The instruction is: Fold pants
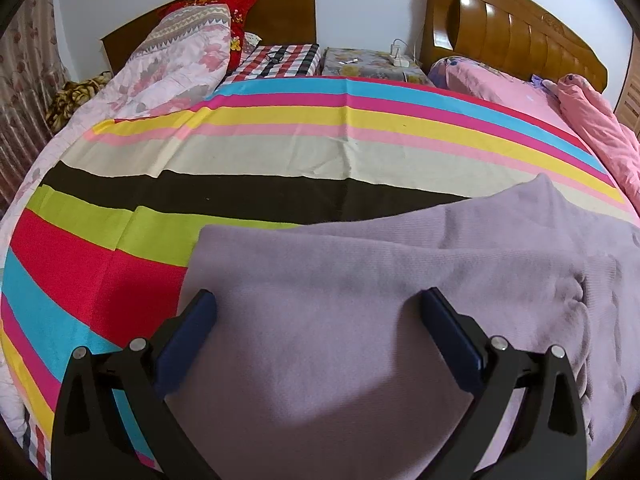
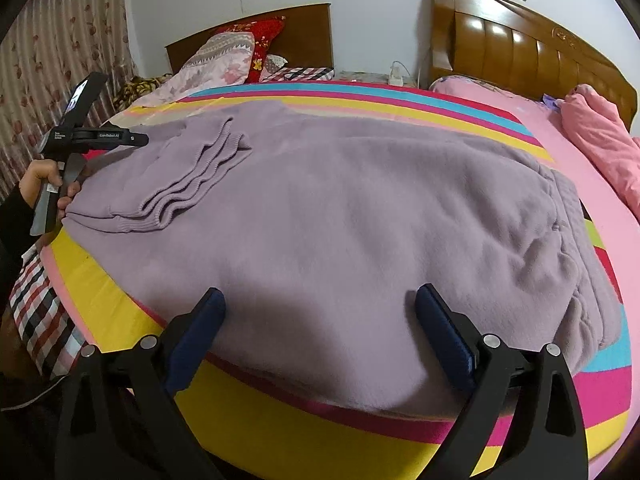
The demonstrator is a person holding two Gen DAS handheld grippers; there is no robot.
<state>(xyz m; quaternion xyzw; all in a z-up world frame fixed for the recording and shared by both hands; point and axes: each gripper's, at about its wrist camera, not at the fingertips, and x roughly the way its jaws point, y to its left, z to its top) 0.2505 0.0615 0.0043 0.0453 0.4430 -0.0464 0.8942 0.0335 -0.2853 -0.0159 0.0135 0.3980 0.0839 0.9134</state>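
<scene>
Pants [image 2: 340, 216] lie flat on the bed, on top of a striped sheet [image 1: 240, 152] with bands of blue, pink, yellow, cream, black, green and red. They are soft and purple. I can see them folded over, with the ribbed leg cuffs [image 2: 192, 184] stacked in layers on top of the wider part. The gathered waistband [image 2: 568, 240] sits at the right side in my right camera.

My right claw [image 2: 320, 334] is wide open above the near edge of the pants. Its blue pads [image 2: 200, 336] stand far apart and nothing is between them. They do not press on the cloth.

My left claw [image 1: 318, 334] is wide open too, over the purple cloth near its left edge. It has hold of nothing. In the right camera I see that same claw [image 2: 116, 136] far off at the left, held by a hand [image 2: 44, 180] in a dark sleeve [image 2: 12, 220], next to the cuffs.

Behind the sheet there is a flowery quilt [image 1: 172, 68] and a red pillow [image 1: 236, 8] against a dark headboard [image 1: 280, 4]. A pink blanket [image 1: 600, 128] lies on the right by a shiny wooden headboard [image 1: 516, 28]. Between the two beds is a small stand with a white plug strip [image 1: 400, 58] on it. A curtain [image 2: 60, 64] with red flowers hangs at the left
</scene>
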